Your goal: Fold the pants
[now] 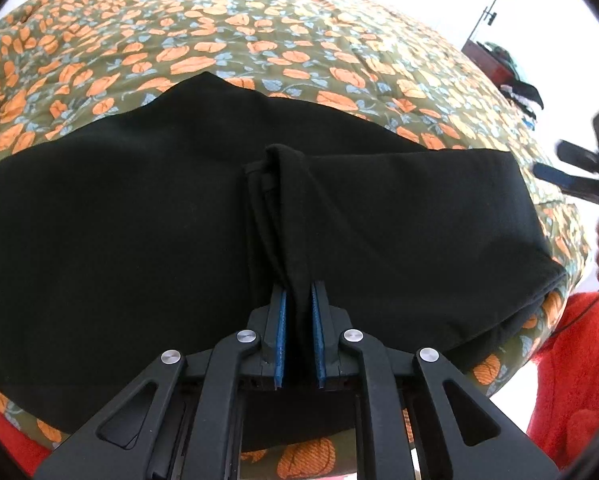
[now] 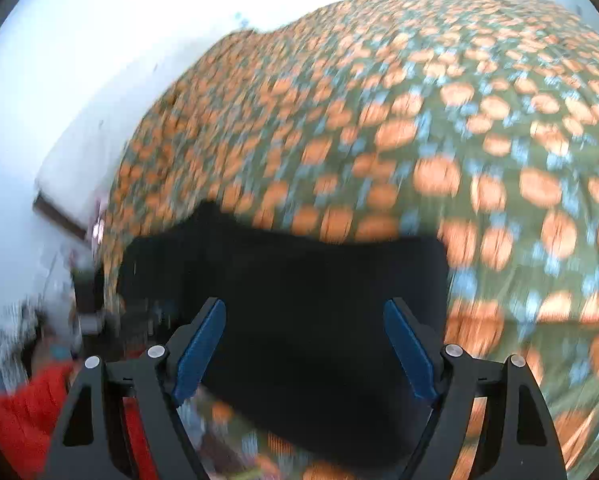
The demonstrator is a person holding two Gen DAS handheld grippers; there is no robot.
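Black, soft, matte cloth fills the middle of both views: the pair of pants (image 1: 139, 240) lies spread in a broad folded slab on the bed, near its close edge. From its middle a bunched ridge of the same black fabric rises, and the left claw (image 1: 299, 300) has that ridge pinched between its blue pads (image 1: 280, 320); the jaws stand almost together with only the gathered cloth between them, pulling it up into a narrow tent.

The right claw (image 2: 304, 336) hangs over the near part of the pants in its own blurred view, its two blue-lined fingers (image 2: 201, 344) spread wide with nothing between them but the dark cloth below. Whether they touch the fabric cannot be told through the blur. In the left view this claw shows as a smeared dark shape at the far right edge (image 1: 579, 168), apart from the pants.

Under the pants lies an olive-green quilted bedspread printed with orange pumpkins and pale blue leaves (image 1: 259, 40), which covers the whole bed and drops away at its edges. A bright red fleecy sleeve (image 1: 571, 380) of the person sits at the bed's corner. Beyond the bed, dark reddish-brown furniture with clothes heaped on it (image 1: 507, 72) stands against a white wall.
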